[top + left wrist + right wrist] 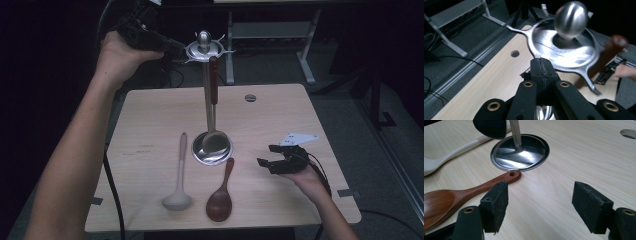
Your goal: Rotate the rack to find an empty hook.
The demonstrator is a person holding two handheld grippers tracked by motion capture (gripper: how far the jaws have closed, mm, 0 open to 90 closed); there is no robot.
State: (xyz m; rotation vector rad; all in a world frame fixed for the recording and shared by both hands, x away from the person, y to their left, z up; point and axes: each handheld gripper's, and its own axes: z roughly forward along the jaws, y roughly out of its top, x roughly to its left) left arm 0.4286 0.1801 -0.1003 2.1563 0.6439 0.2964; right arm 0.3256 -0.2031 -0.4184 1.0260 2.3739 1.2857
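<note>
- We hold our left gripper (167, 46) raised beside the top disc of the utensil stand (205, 50), fingers (541, 72) pressed fully together with nothing between them.
- From that stand a dark-handled ladle (213, 100) hangs, its bowl just above the stand's round base.
- Our right gripper (272, 159) rests low to the right of the stand's base, fingers (496, 202) spread wide and empty.
- In front of the stand lie a white ladle (179, 175) and a brown wooden spoon (221, 192) on the table (280, 115).
</note>
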